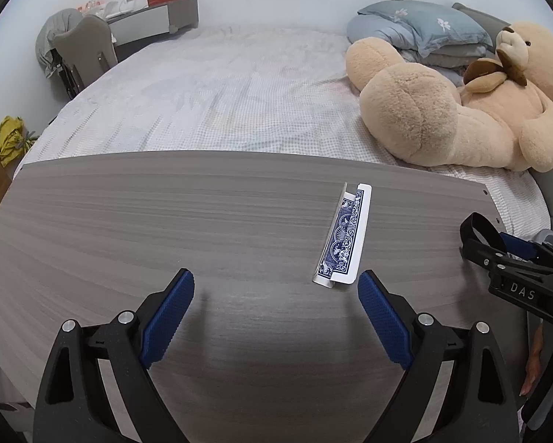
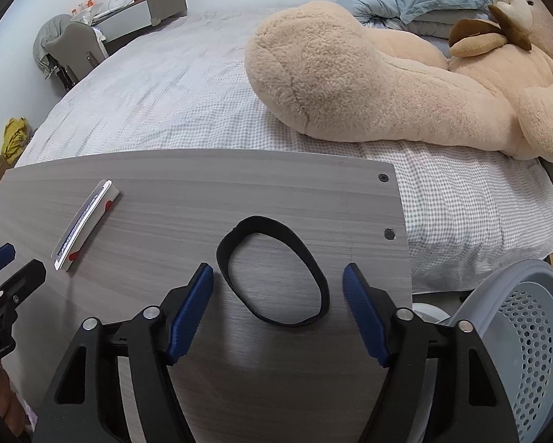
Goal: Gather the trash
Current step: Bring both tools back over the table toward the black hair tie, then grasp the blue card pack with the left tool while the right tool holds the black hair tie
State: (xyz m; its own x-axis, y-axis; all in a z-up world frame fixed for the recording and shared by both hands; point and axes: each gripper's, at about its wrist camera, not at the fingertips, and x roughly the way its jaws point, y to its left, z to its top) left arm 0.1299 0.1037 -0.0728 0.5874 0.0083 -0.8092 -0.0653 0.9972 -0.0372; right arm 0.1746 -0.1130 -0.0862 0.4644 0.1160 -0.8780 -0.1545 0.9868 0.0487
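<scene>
Bed [image 1: 221, 85] w/ checked sheet fills the space beyond both tools, past the desk's far edge. Big tan teddy bear [image 1: 460, 110] lies on it, ahead-right of the left tool, v. close ahead of the right tool in the right wrist view; grey-blue pillows [image 1: 420, 26] behind it.

Desk [image 1: 128, 221], grey wood grain, sits under both tools & carries the task things.

Grey perforated basket [image 2: 527, 332] is to the right of the right tool, off the desk's right edge, lower than the top.

Left tool [image 1: 276, 295]: wide open, nothing btwn the blue pads [image 1: 167, 317], above bare desk. Right tool [image 2: 278, 288]: open, pads not touching anything; no earlier view to compare.

Card pack [image 1: 344, 236], blue patterned back, white edges, flap end away from the tool: lies on desk just ahead-right of the left tool, near end close beside its right pad; can't tell if touching. From the right tool it's well off to the left-ahead.

Black band [image 2: 272, 273], a closed loop, lies flat on desk directly btwn & just ahead of the right tool's pads, apart from both.
</scene>
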